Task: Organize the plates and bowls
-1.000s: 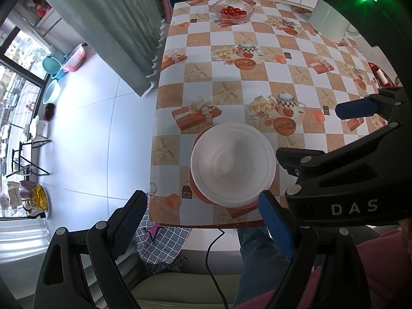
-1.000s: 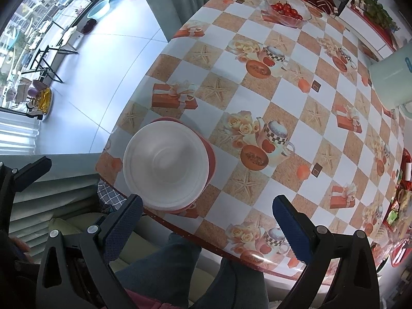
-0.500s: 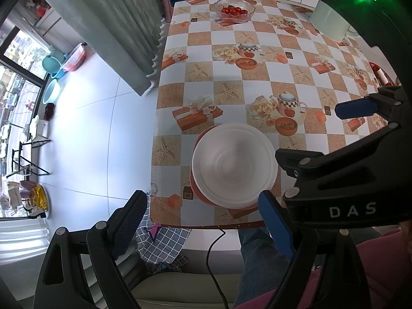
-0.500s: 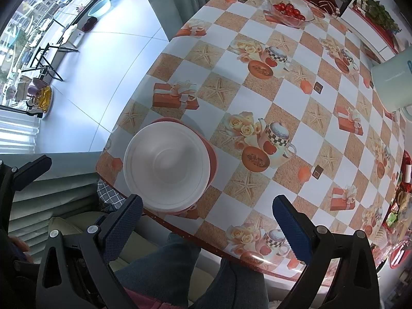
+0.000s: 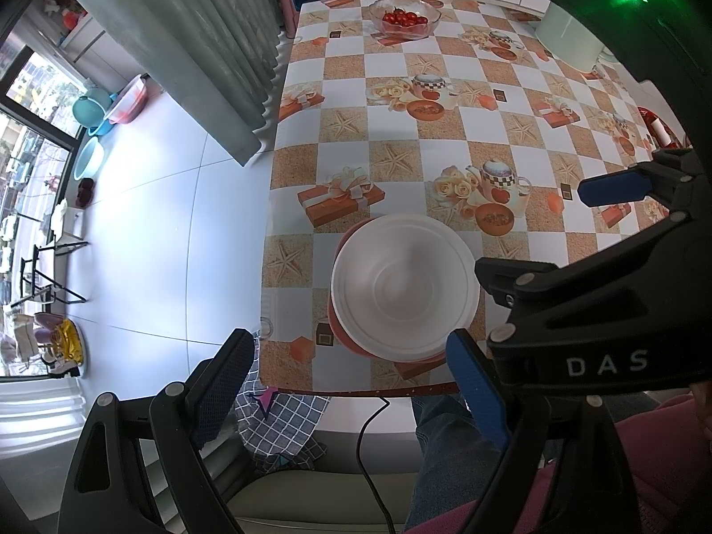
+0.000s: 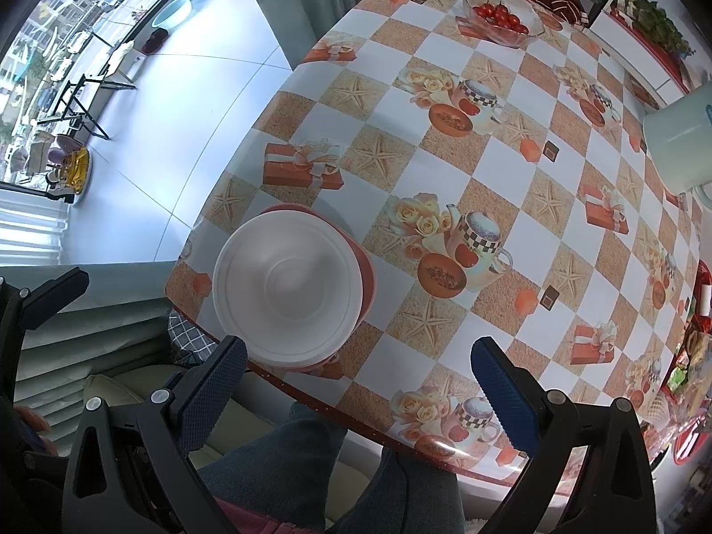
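A white bowl (image 5: 405,287) sits stacked on a red plate or bowl (image 5: 351,347) near the table's front edge; the stack also shows in the right wrist view (image 6: 287,285) with the red rim (image 6: 362,258) showing at its right. My left gripper (image 5: 351,389) is open and empty, held above and in front of the stack. My right gripper (image 6: 358,389) is open and empty, above the table's front edge, just right of the stack. The right gripper's body crosses the left wrist view (image 5: 592,311).
A glass bowl of cherry tomatoes (image 5: 404,18) (image 6: 500,15) stands at the table's far end. A pale green container (image 6: 681,142) (image 5: 569,35) stands at the right. The checkered tablecloth (image 6: 467,169) covers the table. The person's legs are under the front edge.
Both grippers have drifted slightly; the table and bowl stack appear a little shifted in view. The stack has not moved and both grippers stay open.
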A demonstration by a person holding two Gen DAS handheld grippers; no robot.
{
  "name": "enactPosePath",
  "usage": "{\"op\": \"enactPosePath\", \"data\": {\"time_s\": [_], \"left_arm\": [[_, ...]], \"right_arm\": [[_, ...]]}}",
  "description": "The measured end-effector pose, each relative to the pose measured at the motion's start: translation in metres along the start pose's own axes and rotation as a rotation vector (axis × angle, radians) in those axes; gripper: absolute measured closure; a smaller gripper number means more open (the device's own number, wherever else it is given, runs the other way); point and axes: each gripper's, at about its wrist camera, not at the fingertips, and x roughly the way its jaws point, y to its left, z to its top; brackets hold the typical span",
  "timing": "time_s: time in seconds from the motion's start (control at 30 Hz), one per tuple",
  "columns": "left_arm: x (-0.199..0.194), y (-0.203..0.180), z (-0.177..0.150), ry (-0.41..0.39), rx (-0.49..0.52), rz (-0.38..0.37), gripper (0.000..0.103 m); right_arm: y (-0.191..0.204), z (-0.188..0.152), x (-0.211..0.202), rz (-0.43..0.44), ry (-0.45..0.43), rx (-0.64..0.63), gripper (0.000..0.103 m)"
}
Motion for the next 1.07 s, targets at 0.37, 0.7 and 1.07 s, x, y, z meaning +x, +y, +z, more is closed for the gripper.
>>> {"op": "enactPosePath", "data": {"time_s": [0.37, 0.7, 1.07], "left_arm": [[0.0004, 0.0004, 0.0008, 0.003, 0.003, 0.000, 0.013], [0.0038, -0.0003, 0.0005, 0.014, -0.005, 0.014, 0.013], [-0.0030, 0.0036, -0.0006, -0.017, -0.031, -0.013, 0.013]], "right_arm": [[0.0015, 0.0002, 0.0025, 0.004, 0.004, -0.006, 0.002], [0.0018, 0.0010, 0.0037, 0.018, 0.010, -0.024, 0.002], [0.0030, 0.0016, 0.0060, 0.056, 0.016, -0.035, 0.002]]}}
